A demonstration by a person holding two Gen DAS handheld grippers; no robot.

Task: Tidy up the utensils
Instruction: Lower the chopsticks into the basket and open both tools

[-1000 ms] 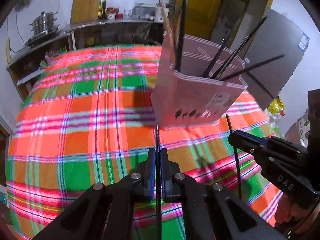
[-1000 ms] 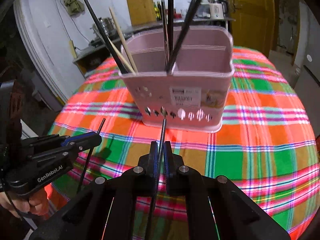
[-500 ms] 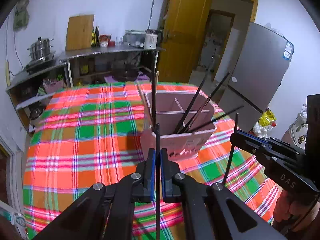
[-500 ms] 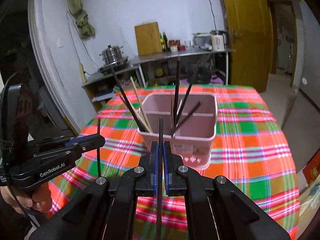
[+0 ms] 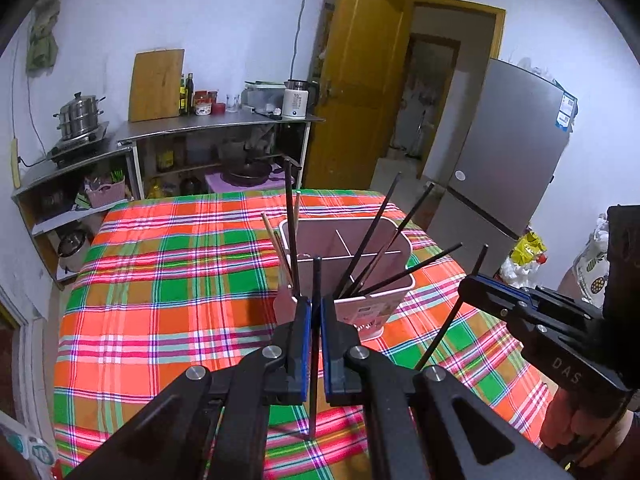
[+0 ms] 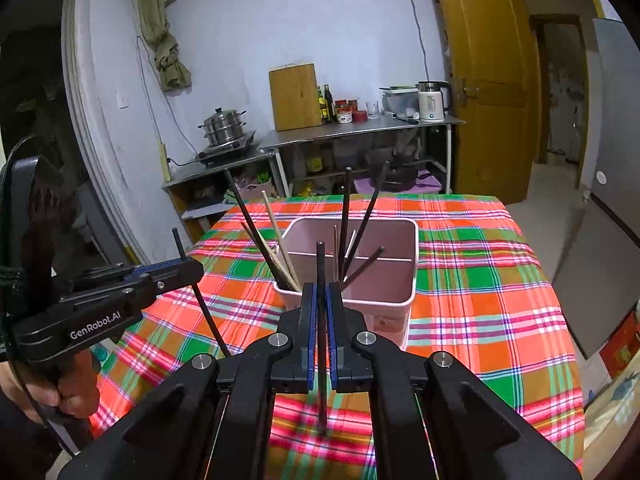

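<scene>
Two black chopsticks, one per gripper: your left gripper [image 5: 315, 318] pinching upright stick [image 5: 316, 280], right gripper [image 6: 320, 312] pinching its stick [image 6: 321, 276]. Pink utensil caddy [image 6: 384, 280] sitting at twelve o'clock on plaid tablecloth [image 6: 480, 280], already holding chopsticks.

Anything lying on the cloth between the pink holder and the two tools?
No, only bare checked cloth lies between the holder and both tools in both wrist views.

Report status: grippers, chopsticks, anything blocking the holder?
Left hand-held gripper shut on black chopstick. Right hand-held gripper shut on another chopstick. Pink holder ahead on checked tablecloth, several chopsticks inside. Nothing blocking.
</scene>
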